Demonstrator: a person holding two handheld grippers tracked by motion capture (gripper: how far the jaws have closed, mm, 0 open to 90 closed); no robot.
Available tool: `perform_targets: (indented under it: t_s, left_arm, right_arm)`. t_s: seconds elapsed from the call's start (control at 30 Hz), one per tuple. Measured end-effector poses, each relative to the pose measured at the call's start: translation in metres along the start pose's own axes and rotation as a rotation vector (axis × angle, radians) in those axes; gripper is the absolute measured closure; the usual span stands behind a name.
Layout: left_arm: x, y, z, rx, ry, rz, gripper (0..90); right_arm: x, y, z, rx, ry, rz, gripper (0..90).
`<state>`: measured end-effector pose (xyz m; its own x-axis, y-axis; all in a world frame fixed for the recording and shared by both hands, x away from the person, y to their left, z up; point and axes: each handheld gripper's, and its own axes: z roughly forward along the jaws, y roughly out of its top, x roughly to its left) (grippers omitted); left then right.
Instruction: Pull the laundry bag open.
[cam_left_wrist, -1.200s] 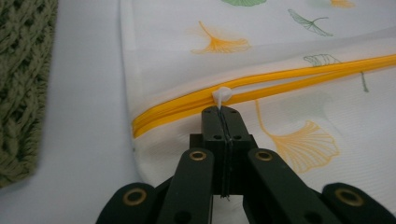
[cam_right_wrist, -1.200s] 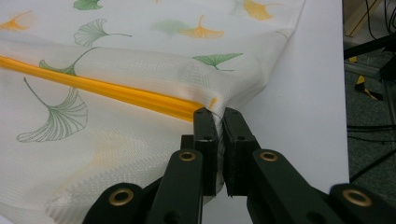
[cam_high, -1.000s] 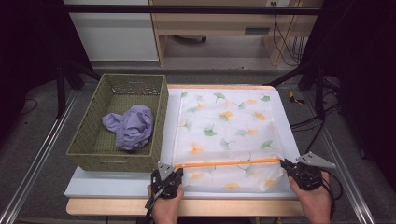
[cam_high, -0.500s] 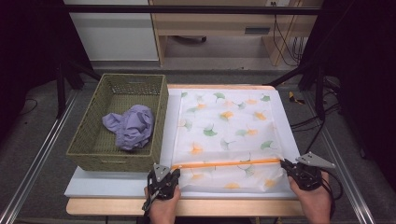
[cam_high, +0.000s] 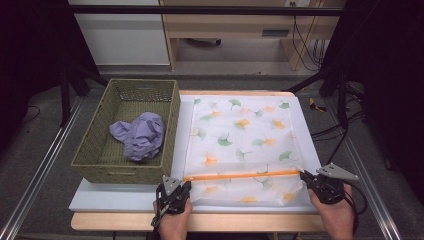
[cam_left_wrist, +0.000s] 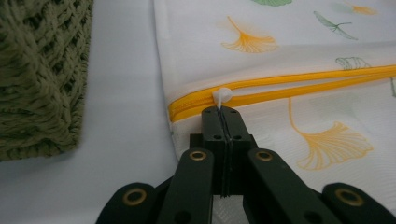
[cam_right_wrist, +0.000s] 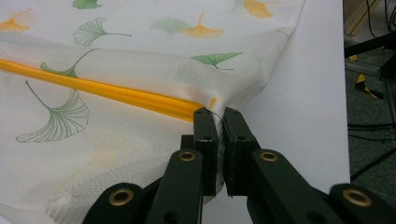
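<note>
In the high view, a white mesh laundry bag (cam_high: 243, 145) printed with green and orange ginkgo leaves lies flat on the white bench (cam_high: 125, 197), with its orange zipper (cam_high: 240, 175) running across the near part from one gripper to the other. The left gripper (cam_high: 183, 185) sits at the zipper's left end and the right gripper (cam_high: 306, 176) at the bag's right edge, each in a hand at the bench's near edge. Beyond and to the left of the left jaws stands a green woven basket (cam_high: 95, 152) that holds a crumpled lavender cloth (cam_high: 140, 135). In the left gripper view, the left gripper (cam_left_wrist: 223, 112) has its jaws pressed together on the thin stem of the white zipper pull (cam_left_wrist: 222, 95), whose tab stands just past the jaw tips at the closed end of the zipper (cam_left_wrist: 289, 88); past the pull to the right, the two yellow bands part slightly. The bag (cam_left_wrist: 280, 42) spreads ahead and to the right of the jaws, and the basket (cam_left_wrist: 42, 74) stands off to their left across a strip of bare bench (cam_left_wrist: 121, 93). In the right gripper view, the right gripper (cam_right_wrist: 219, 114) pinches a fold of the bag's (cam_right_wrist: 140, 60) mesh at its side edge, just where the zipper (cam_right_wrist: 116, 95) ends; the zipper runs away to the left of the jaws, and bare bench (cam_right_wrist: 308, 102) lies to their right.
</note>
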<state>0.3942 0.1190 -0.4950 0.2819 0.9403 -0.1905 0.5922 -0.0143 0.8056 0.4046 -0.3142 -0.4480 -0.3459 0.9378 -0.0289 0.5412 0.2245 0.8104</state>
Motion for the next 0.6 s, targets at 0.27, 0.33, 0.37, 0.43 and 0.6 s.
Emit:
perform_targets:
  t_s: [0.27,0.33,0.37,0.43,0.6]
  left_arm:
    - [-0.001,0.000,0.001,-0.008,-0.015,-0.020,89.7]
    - [-0.002,0.001,0.001,-0.014,-0.019,-0.026,89.6]
    - [-0.002,0.001,0.001,-0.014,-0.019,-0.028,89.6]
    - [-0.004,0.002,0.001,-0.021,-0.026,-0.034,89.5]
    - [-0.011,0.001,0.004,-0.027,-0.048,-0.039,85.3]
  right_arm:
    - [-0.002,-0.001,0.000,0.000,0.002,0.000,85.8]
    - [-0.002,-0.001,0.000,0.000,0.006,-0.002,85.7]
    - [-0.002,-0.001,0.000,0.001,0.008,-0.003,85.5]
    - [-0.002,-0.002,0.001,0.003,0.006,0.000,85.0]
    - [-0.004,-0.003,0.001,-0.010,-0.005,0.004,74.0]
